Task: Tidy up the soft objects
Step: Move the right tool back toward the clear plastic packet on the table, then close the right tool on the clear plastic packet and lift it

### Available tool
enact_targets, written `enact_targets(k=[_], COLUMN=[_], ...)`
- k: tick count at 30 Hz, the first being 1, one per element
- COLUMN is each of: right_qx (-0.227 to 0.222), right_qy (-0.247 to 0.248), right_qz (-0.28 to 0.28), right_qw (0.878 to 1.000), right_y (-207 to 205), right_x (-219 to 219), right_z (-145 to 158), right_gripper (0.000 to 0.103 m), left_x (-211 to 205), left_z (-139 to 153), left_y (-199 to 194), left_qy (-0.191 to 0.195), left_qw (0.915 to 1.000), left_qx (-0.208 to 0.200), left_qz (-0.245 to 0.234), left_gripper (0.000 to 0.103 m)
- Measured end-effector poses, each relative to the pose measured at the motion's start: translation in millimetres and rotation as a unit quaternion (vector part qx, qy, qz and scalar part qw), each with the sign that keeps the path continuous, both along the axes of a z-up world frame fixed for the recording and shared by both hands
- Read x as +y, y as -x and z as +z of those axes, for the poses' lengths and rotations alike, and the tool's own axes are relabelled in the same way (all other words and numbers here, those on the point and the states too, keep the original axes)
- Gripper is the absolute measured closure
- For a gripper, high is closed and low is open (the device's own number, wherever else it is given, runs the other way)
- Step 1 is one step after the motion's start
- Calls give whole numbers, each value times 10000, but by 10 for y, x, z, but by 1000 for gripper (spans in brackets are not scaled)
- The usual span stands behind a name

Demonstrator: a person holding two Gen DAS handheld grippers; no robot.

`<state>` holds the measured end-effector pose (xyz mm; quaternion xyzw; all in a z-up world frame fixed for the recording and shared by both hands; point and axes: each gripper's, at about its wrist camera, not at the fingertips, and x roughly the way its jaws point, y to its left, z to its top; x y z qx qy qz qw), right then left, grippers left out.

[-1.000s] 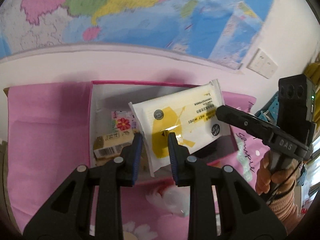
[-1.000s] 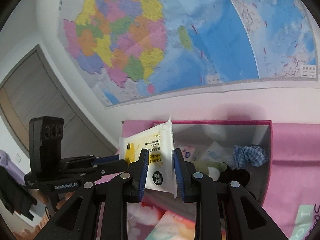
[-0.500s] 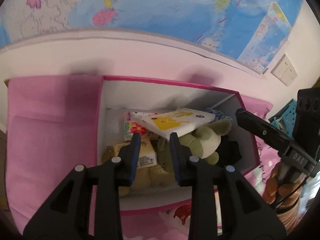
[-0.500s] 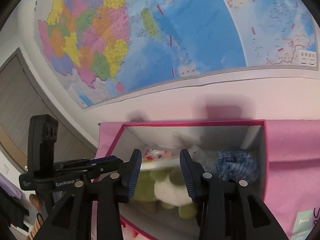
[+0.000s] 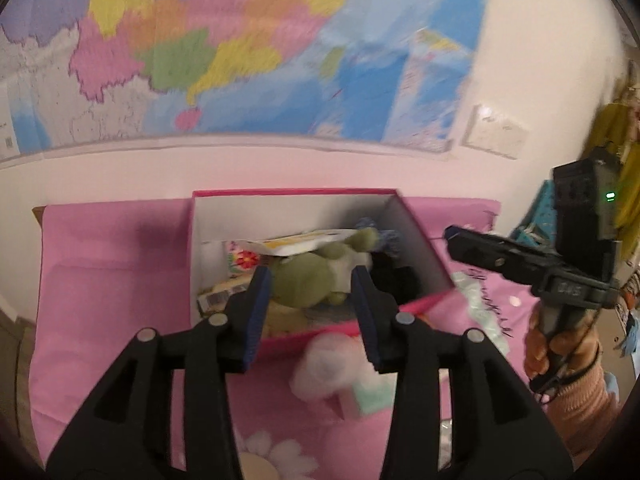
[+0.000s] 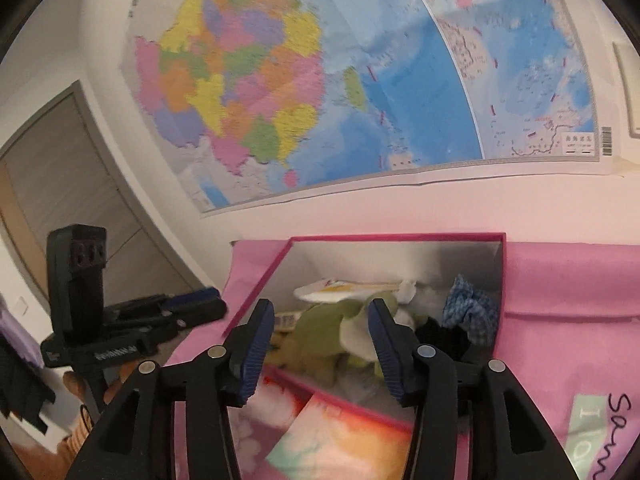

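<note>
Across the back wall: a large coloured map (image 6: pixel 360 92), blurred in the left wrist view. Below it, a pink printed bedspread (image 5: pixel 112 280) with a pink-rimmed storage box (image 5: pixel 288 216) standing open on it, white inside. In the box, heaped together: a green and white plush toy (image 5: pixel 316 276) near the middle; a yellow-and-white wet wipes pack (image 5: pixel 304 242) lying flat on top, toward the far wall; a blue checked cloth (image 6: pixel 468 308) at the right side; something black (image 6: pixel 440 336) just beside that cloth; small printed packets (image 5: pixel 240 260) at the left. Over the near rim, left gripper (image 5: pixel 314 312) spread wide, holding nothing. Right gripper (image 6: pixel 322 344) likewise gaping wide, empty, above the plush toy.
</note>
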<state>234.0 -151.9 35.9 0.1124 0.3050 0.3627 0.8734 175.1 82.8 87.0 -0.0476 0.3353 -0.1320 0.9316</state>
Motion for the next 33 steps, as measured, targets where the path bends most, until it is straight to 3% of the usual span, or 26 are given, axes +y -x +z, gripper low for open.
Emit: enact_targets(k=[3, 8, 13, 18, 25, 33], right_qx=[-85, -134, 97, 585, 1387, 1180], right_qy=[9, 38, 74, 310, 396, 723], right_qz=[115, 270, 424, 380, 97, 596], right_qw=[9999, 9995, 9990, 9971, 9895, 9886], right_y=[201, 584, 941, 1201, 1443, 1419], right_x=[-79, -258, -434, -593, -851, -522], right_z=[16, -18, -217, -608, -1153, -1210], right_gripper=[49, 46, 44, 44, 44, 44], left_x=[-39, -184, -431, -723, -1017, -948], left_z=[46, -102, -480, -973, -1321, -1496], left_y=[259, 627, 857, 974, 1236, 1447], left_qy=[55, 58, 220, 289, 150, 383], left_qw=[9997, 9990, 9959, 9862, 9756, 9673], left_qx=[-178, -123, 360, 1114, 1563, 1982], left_qz=[-143, -423, -803, -1189, -1538, -1536], left_gripper=[57, 56, 56, 56, 56, 56])
